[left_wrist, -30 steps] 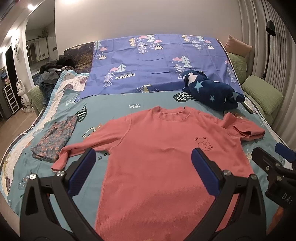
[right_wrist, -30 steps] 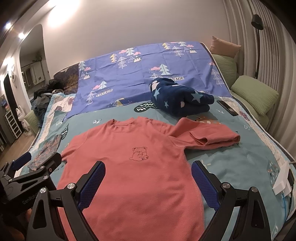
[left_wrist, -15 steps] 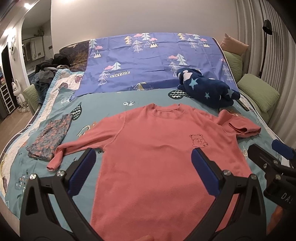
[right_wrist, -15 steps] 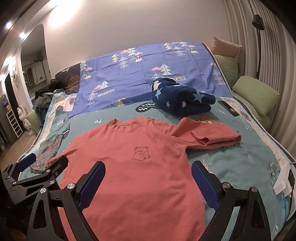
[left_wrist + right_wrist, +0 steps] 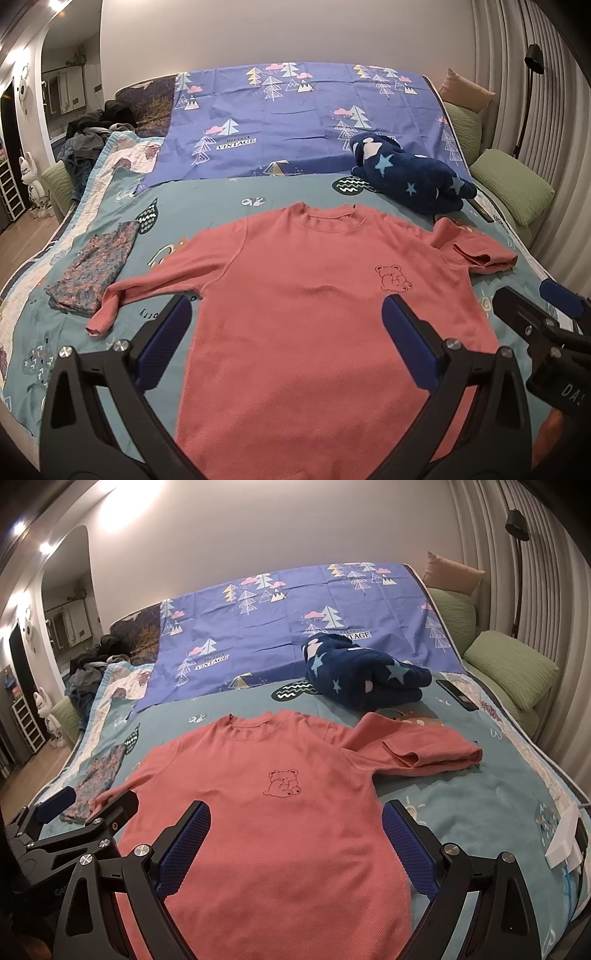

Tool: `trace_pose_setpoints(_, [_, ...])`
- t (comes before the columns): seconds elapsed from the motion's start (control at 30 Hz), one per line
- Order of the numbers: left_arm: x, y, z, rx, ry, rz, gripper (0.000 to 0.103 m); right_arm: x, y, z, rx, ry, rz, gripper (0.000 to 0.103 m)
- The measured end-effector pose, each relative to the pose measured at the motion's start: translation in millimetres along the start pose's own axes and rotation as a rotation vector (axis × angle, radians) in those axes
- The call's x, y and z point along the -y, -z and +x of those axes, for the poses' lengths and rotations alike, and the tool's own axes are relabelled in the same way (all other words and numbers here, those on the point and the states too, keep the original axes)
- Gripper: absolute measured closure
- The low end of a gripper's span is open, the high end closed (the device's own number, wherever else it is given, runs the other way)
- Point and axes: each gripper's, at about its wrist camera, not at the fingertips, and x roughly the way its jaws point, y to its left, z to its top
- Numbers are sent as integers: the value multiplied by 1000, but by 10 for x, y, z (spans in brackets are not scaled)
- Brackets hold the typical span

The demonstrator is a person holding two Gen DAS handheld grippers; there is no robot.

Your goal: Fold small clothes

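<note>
I see a pink sweater (image 5: 314, 314) lying face up on the bed (image 5: 229, 206), neck toward the headboard, its front mostly flat with a small bear outline stitched on the chest. One sleeve stretches out straight toward a folded floral cloth (image 5: 92, 269); the other is doubled over on itself near a dark blue starry blanket (image 5: 365, 679). My left claw (image 5: 286, 321) hangs above the lower half of the sweater, spread wide and holding nothing. My right claw (image 5: 295, 834) is also spread wide and empty over the hem area.
</note>
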Motion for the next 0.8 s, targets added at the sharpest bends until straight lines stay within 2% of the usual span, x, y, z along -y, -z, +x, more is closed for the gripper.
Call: trace_pose_setpoints(0.8, [2,37,5,1,22,10,1,-66,-22,-9,6,-4,-20,7])
